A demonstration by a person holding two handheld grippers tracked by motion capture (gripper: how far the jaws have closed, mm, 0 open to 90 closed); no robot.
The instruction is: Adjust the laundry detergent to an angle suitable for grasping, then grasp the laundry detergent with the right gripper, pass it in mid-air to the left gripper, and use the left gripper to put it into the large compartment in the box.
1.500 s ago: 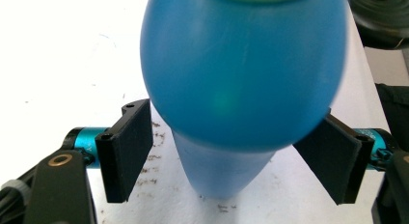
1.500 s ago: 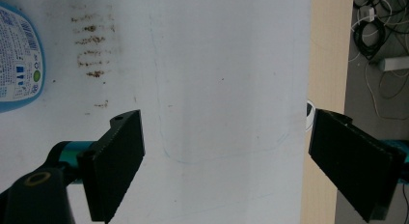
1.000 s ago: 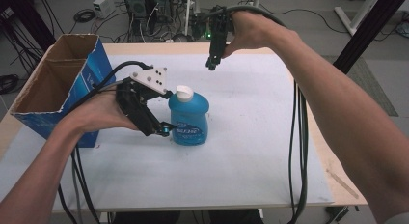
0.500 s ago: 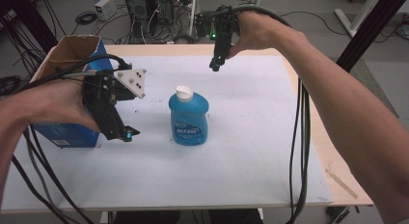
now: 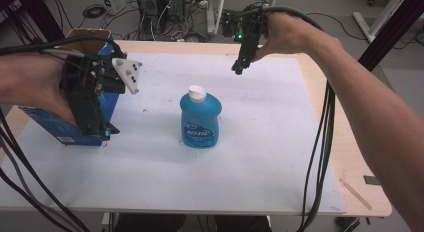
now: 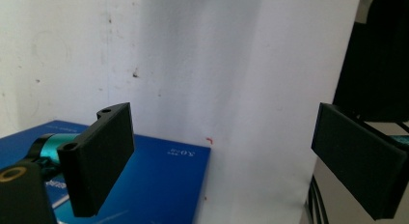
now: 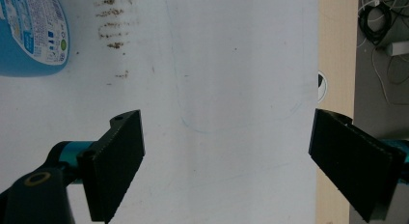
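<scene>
Both claws gape empty; the upright blue soap bottle point(image 5: 201, 118) stands nearer the left claw point(image 5: 100, 129), off its right side.

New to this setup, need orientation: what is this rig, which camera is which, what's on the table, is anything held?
No robot arm here: a person holds a two-fingered gripper in each hand. The high view looks down on the table, with the left gripper by a blue cardboard box and the right gripper raised over the far side. The other two pictures come from cameras riding on each gripper, looking along its black fingers. On the white table cover stands a blue bottle with a white cap, upright. Both grippers are open and hold nothing.
</scene>
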